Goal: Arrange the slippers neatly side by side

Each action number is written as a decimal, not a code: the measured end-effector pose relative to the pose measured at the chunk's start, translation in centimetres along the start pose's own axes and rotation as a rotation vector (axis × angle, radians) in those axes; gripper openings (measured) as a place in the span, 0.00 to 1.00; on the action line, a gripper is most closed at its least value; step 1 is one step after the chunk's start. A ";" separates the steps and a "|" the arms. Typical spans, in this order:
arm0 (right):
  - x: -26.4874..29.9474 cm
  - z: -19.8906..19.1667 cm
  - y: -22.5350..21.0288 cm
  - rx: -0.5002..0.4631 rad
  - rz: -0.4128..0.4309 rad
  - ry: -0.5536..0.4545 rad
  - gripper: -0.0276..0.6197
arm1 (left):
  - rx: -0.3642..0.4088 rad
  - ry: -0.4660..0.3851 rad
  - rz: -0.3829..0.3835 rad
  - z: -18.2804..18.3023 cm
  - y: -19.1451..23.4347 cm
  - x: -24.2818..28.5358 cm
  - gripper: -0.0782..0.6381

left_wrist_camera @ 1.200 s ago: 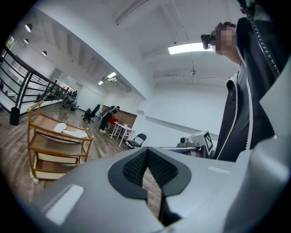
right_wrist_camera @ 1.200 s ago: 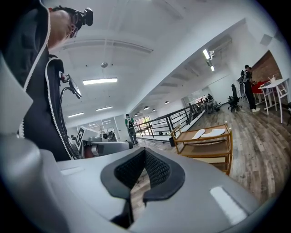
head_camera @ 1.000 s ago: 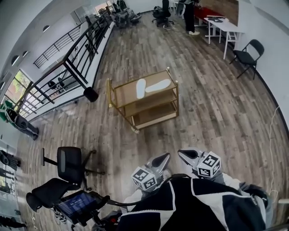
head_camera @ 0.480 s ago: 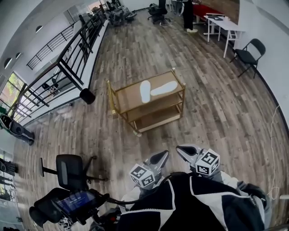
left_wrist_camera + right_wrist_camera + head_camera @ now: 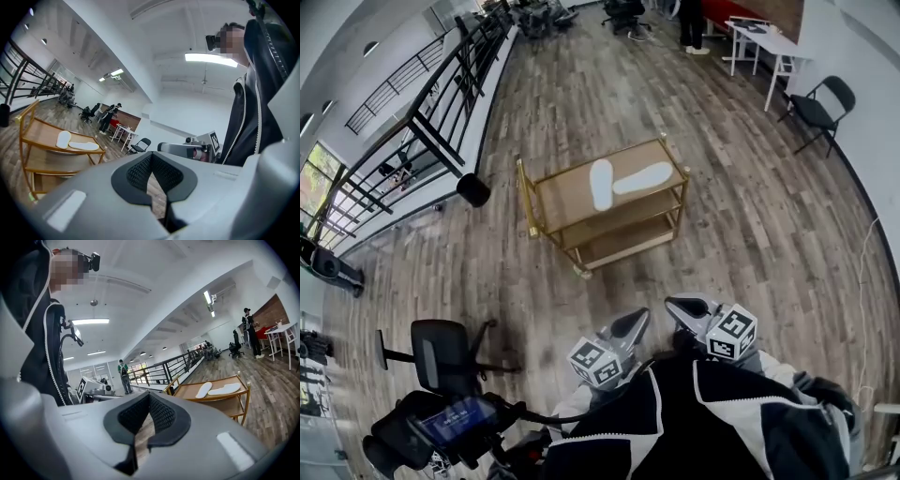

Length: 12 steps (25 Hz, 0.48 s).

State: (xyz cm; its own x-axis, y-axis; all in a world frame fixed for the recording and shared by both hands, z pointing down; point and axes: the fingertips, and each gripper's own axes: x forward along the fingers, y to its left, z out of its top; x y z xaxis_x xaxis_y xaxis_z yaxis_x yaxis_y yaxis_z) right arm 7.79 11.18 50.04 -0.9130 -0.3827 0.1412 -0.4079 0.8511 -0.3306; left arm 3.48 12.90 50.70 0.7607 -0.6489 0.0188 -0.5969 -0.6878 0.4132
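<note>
A person in a black-and-white jacket stands on the wood floor short of a gold three-shelf cart (image 5: pixel 530 202), a gripper in each hand held out low in front. The left gripper (image 5: pixel 630 327) and the right gripper (image 5: pixel 680 307) both have their fingers pressed together with nothing between them. The task's two white slippers lie on the cart's top shelf, well apart from both grippers. One slipper (image 5: pixel 601 184) sits near the shelf's middle and the other slipper (image 5: pixel 643 177) lies crosswise toward the right edge, their ends almost meeting at a rough right angle. Nothing is arranged yet. The slippers look thin and flat, so a pinch from above may slip. A sideways nudge could send the crosswise slipper over the right edge, or set the cart rolling if those are castors.
</note>
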 end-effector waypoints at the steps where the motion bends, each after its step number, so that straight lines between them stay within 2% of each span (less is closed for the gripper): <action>1: 0.3 0.0 -0.6 0.003 0.004 0.004 0.05 | -0.001 -0.002 0.007 0.1 0.5 0.2 0.13; 5: 2.5 0.5 -3.4 0.012 0.029 0.009 0.05 | 0.007 -0.017 0.056 1.5 3.4 1.2 0.14; 12: 6.0 4.3 -10.7 0.003 0.112 0.010 0.05 | 0.014 -0.030 0.104 5.1 8.7 7.5 0.14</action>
State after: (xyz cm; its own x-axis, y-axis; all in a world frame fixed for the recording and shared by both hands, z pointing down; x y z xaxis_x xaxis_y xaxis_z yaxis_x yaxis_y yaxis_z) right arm 6.70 -1.74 50.38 -0.9529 -0.2818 0.1124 -0.3034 0.8873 -0.3474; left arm 2.69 0.37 49.80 0.6869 -0.7260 0.0336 -0.6757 -0.6209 0.3973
